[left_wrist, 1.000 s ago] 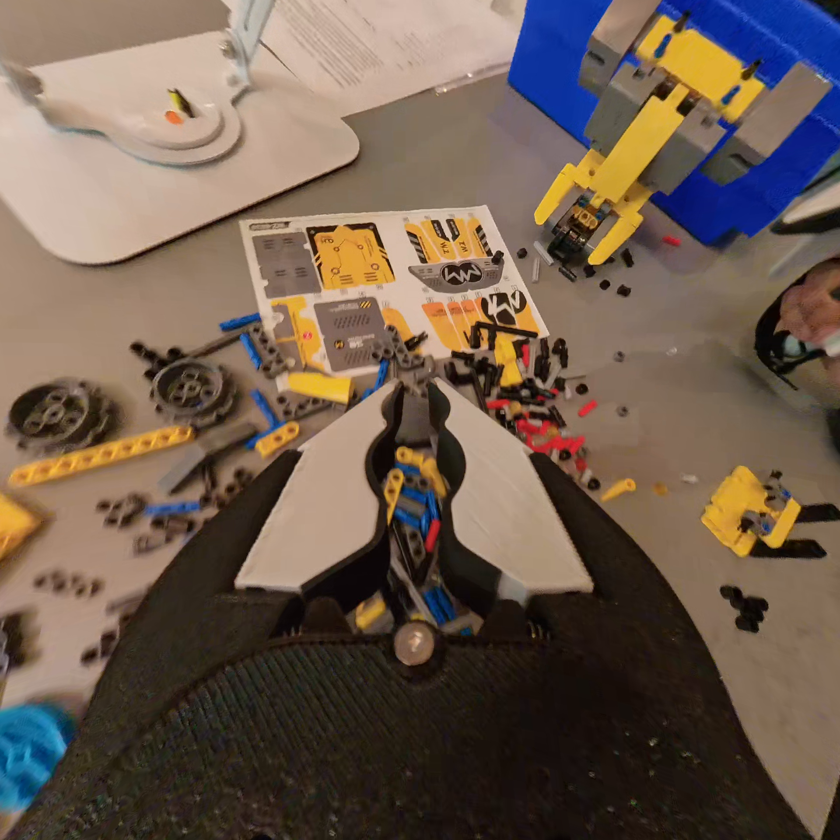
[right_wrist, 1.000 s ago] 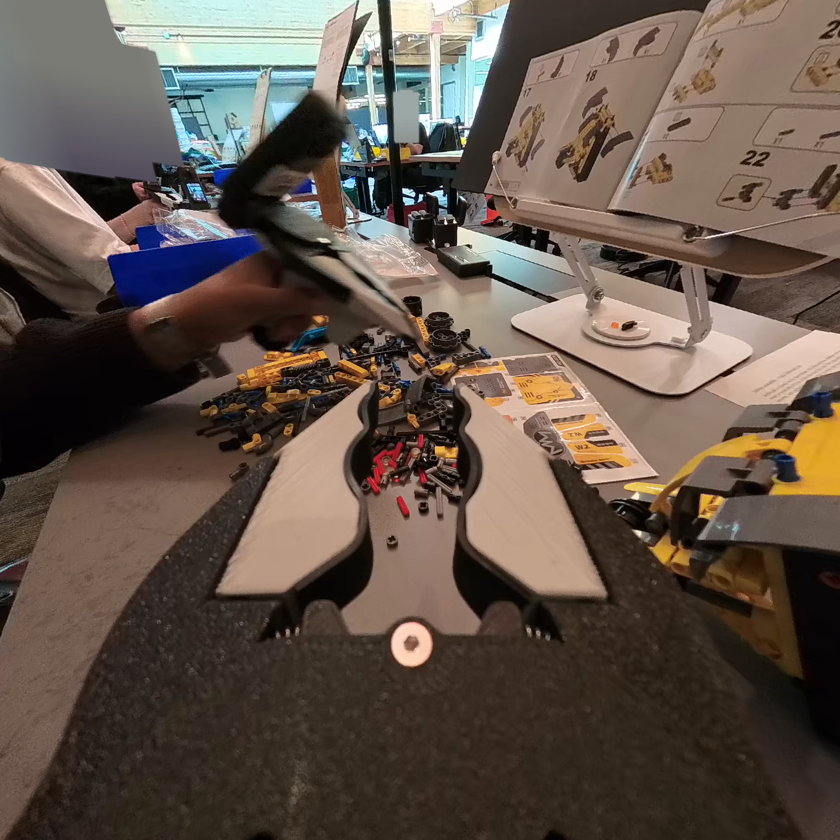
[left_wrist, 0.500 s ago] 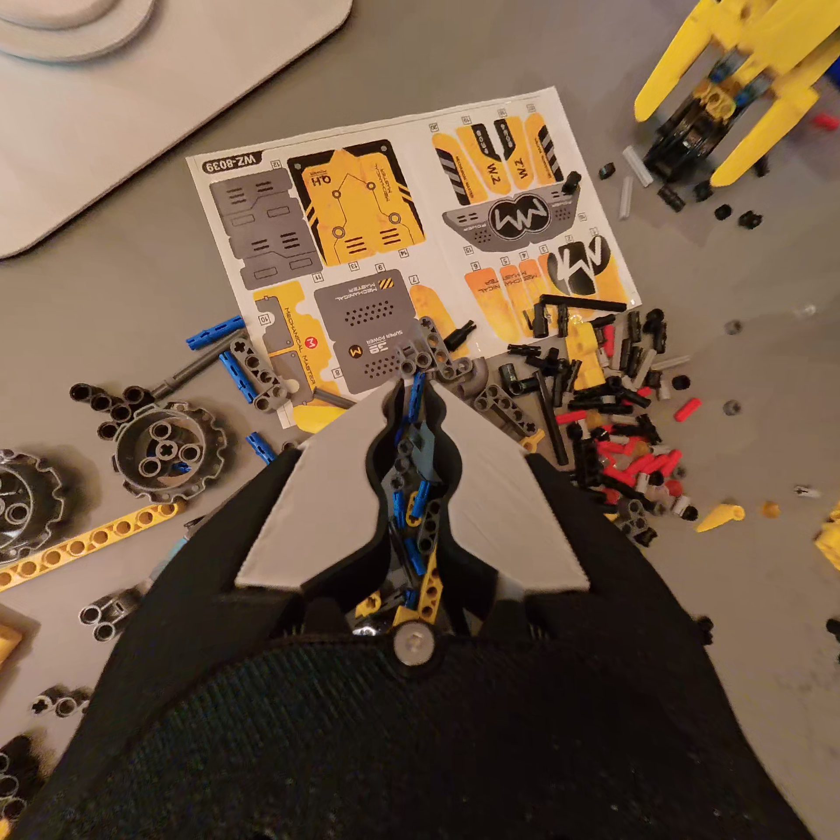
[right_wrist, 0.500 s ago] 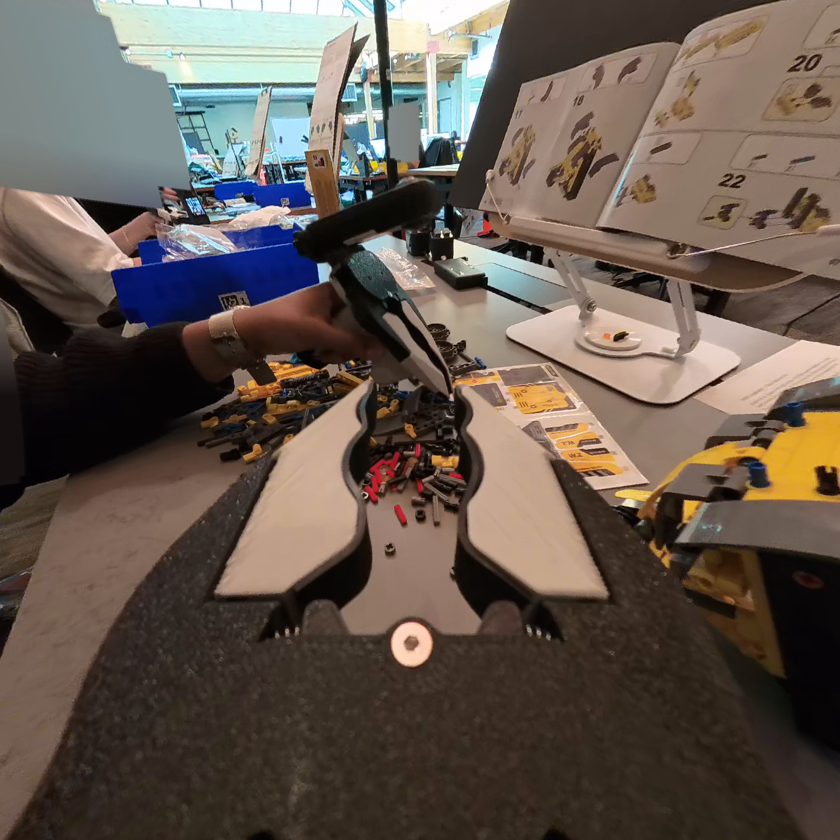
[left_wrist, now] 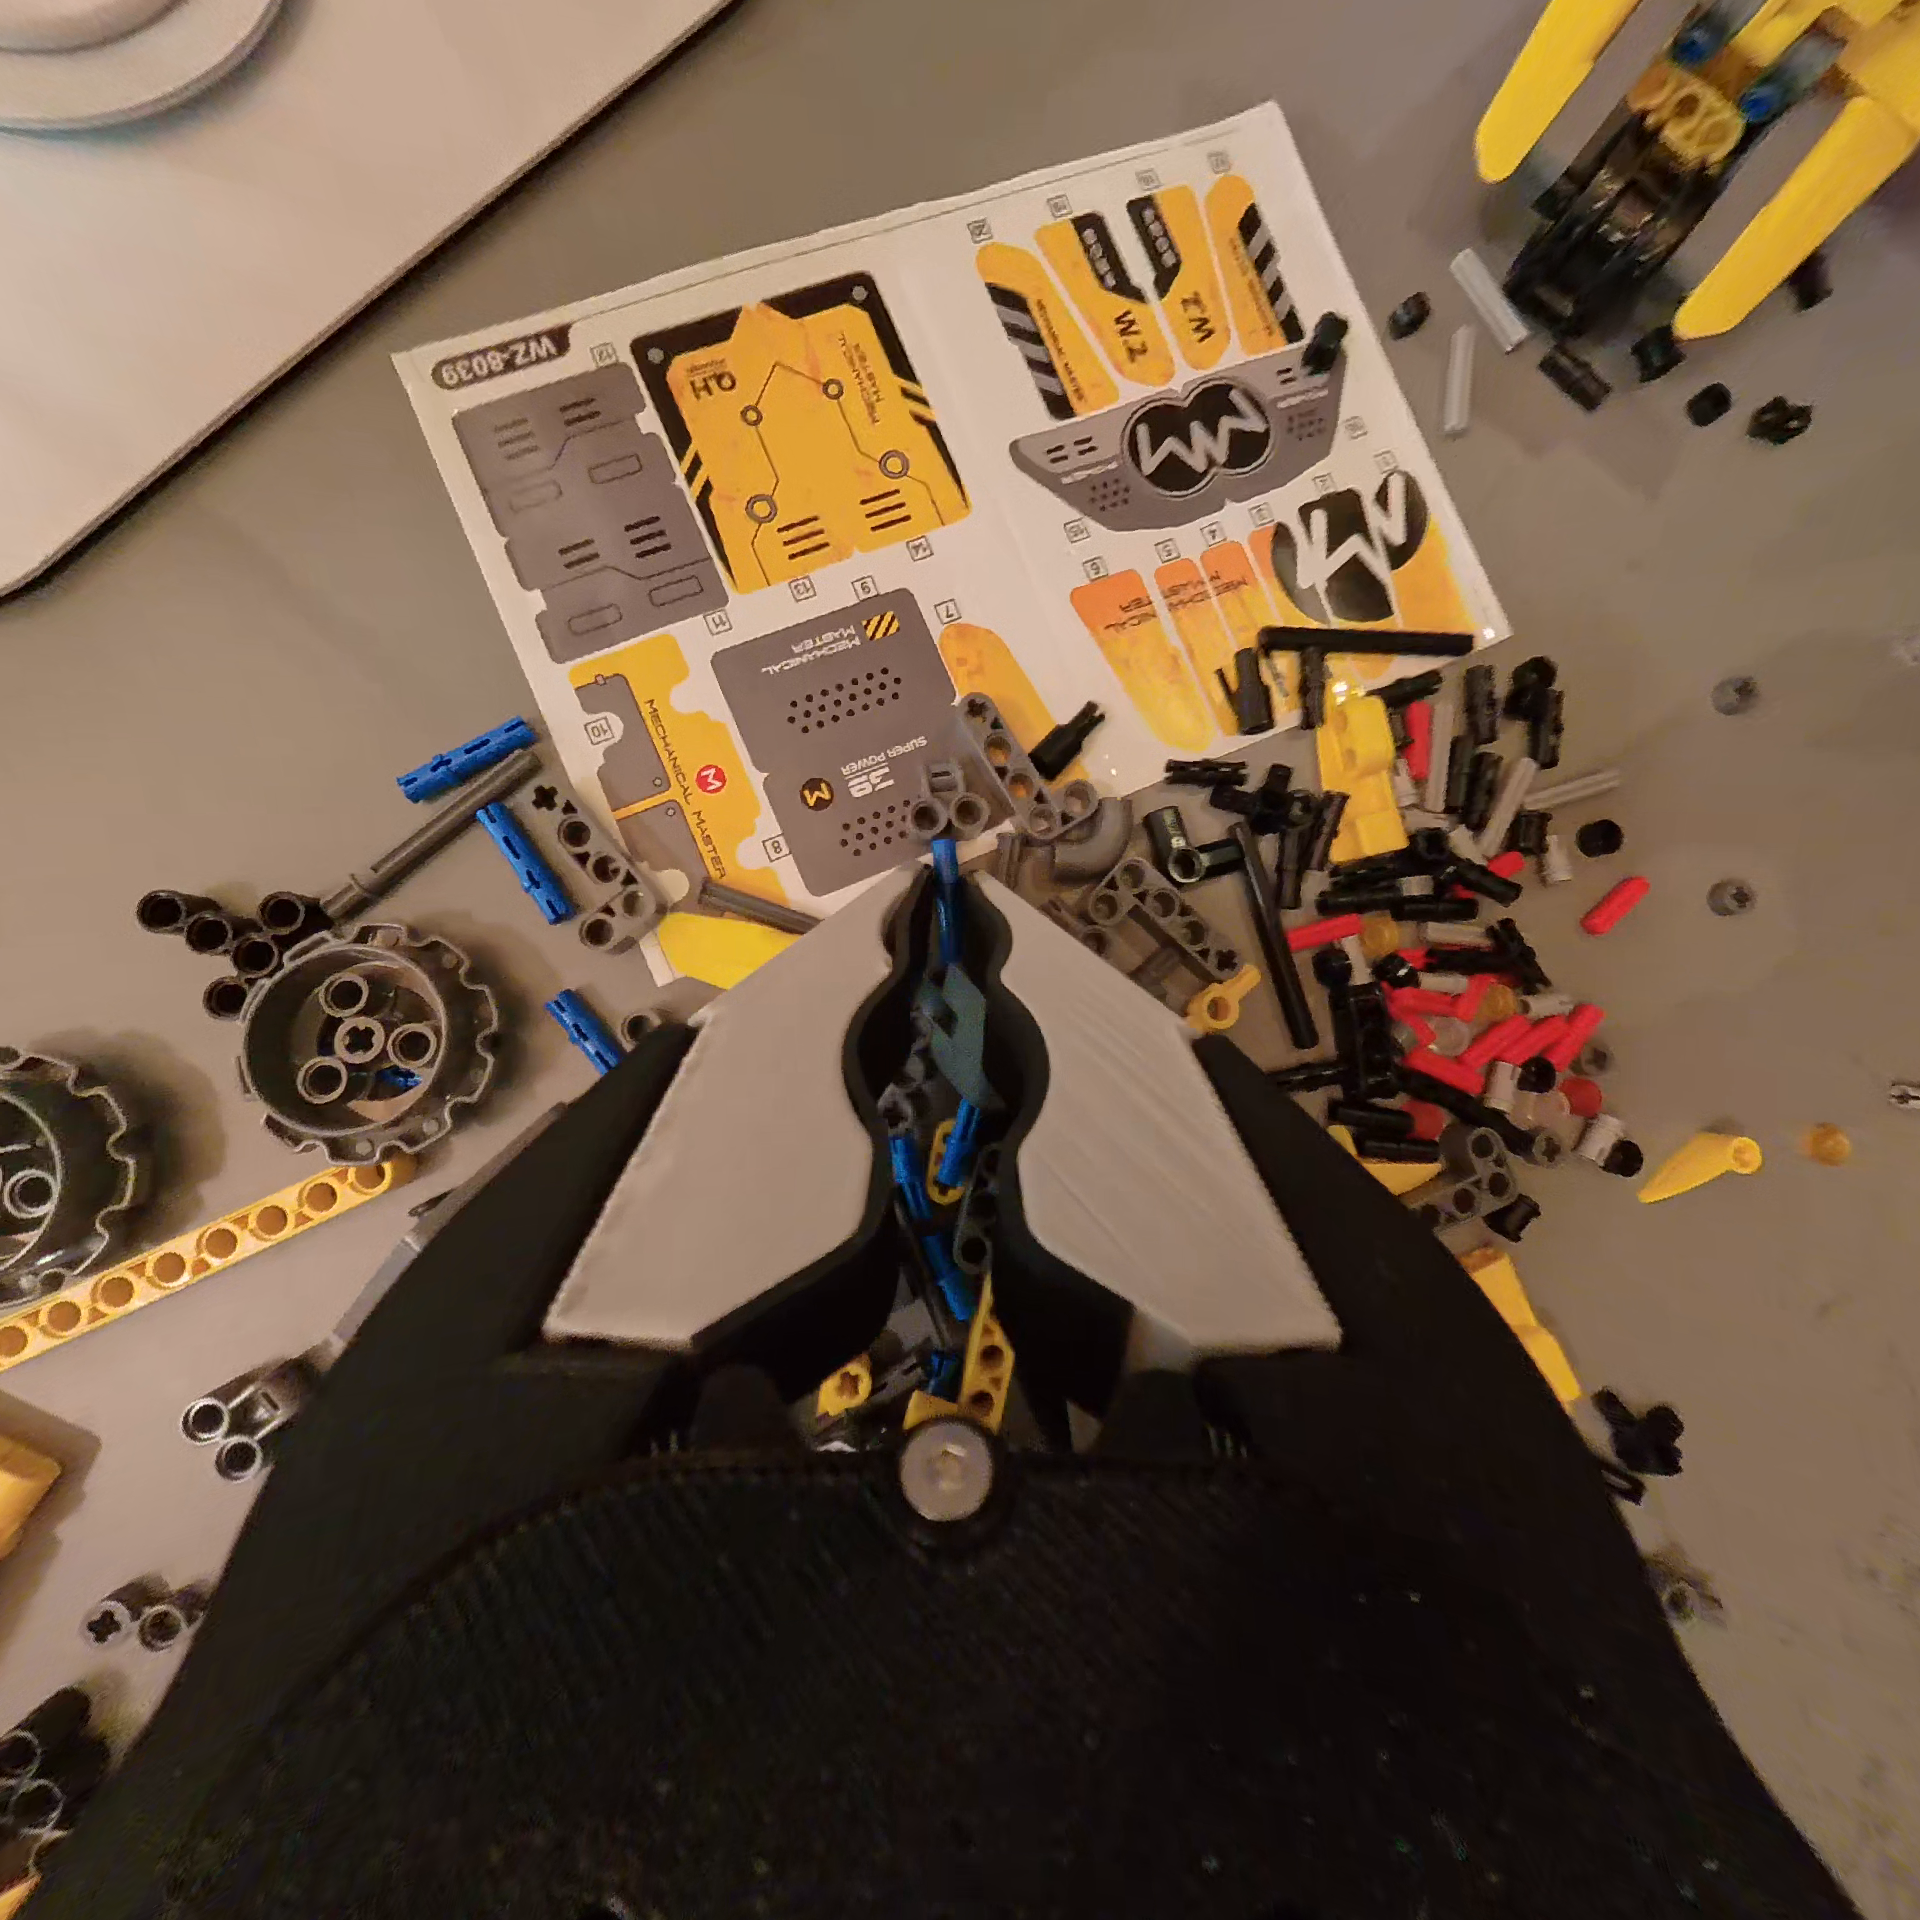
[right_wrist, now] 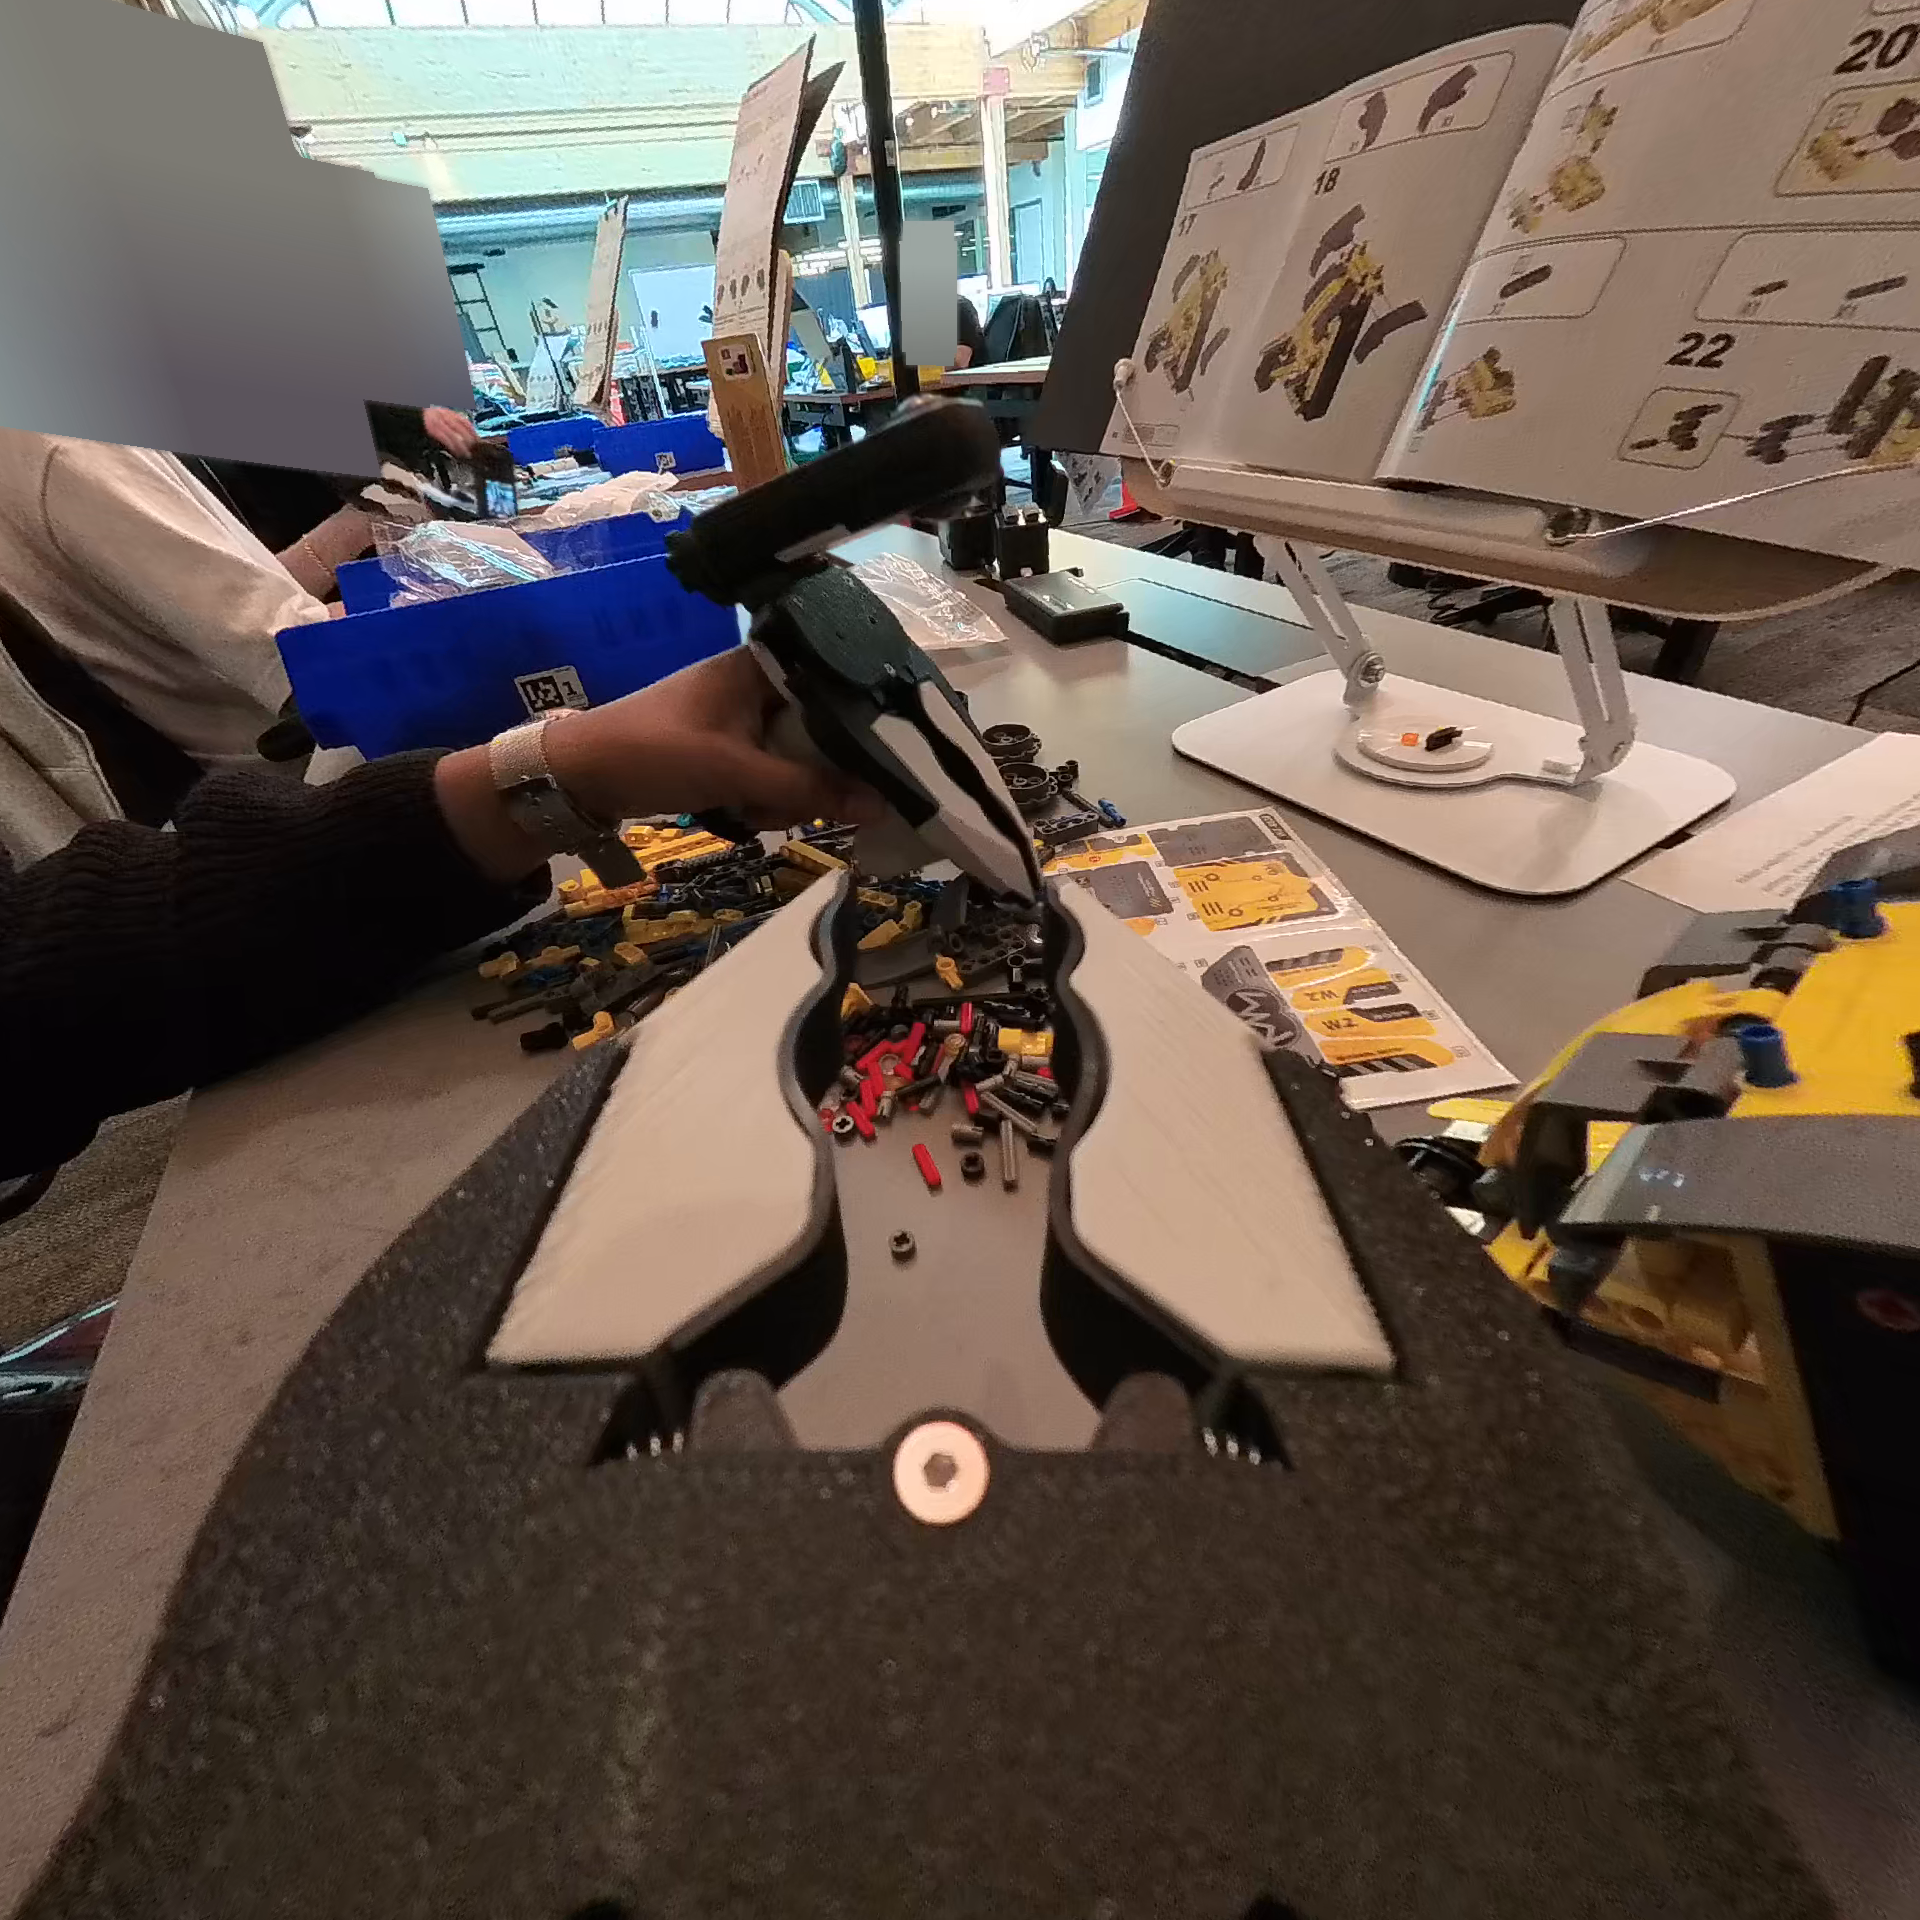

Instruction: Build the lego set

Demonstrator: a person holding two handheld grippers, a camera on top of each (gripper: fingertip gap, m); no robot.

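My left hand-held gripper pinches a slim blue plastic pin, its long axis along the fingers, tip at the near edge of the printed sticker sheet on the grey table. My right hand-held gripper hangs spread over red and black pins.

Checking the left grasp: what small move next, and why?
Probably lift the left gripper straight up a little. Its tips look closed on a blue pin at the near edge of the sticker sheet, with grey beams crowded beside it; a short lift would show whether the pin comes free alone.
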